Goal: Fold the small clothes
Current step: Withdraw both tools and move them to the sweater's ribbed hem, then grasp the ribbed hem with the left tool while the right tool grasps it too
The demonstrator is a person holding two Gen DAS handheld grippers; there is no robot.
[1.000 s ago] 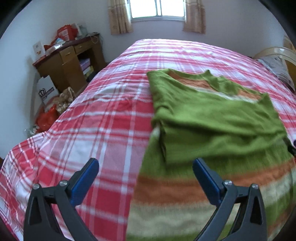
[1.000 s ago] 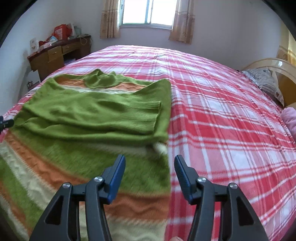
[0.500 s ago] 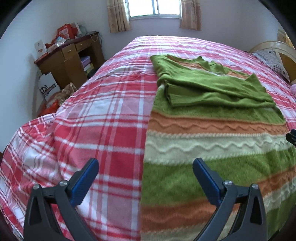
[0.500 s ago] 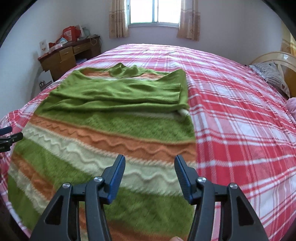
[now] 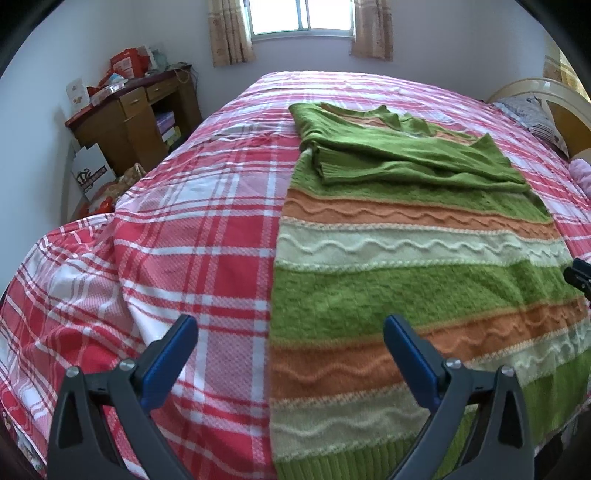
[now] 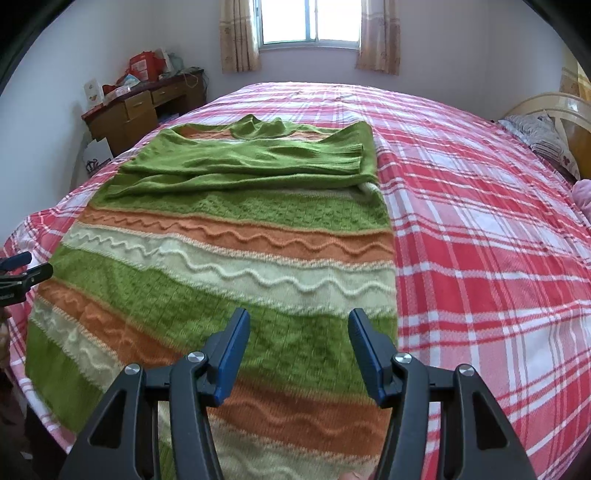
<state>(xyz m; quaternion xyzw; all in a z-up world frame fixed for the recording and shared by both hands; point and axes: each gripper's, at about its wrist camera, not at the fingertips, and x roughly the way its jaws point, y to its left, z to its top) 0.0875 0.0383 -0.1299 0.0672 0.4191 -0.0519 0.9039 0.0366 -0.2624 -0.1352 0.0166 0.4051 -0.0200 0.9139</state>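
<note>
1 striped sweater (image 5: 406,288) on 1 plaid bed (image 5: 207,236); left gripper (image 5: 290,354) wide, right gripper (image 6: 298,349) narrower, both empty.

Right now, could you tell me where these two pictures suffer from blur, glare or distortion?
Left wrist view: window blown out white, near sweater stripes soft, bed bulging from fisheye. Right wrist view: same window glare, knit blurred just beyond the claw, dark corners.
</note>
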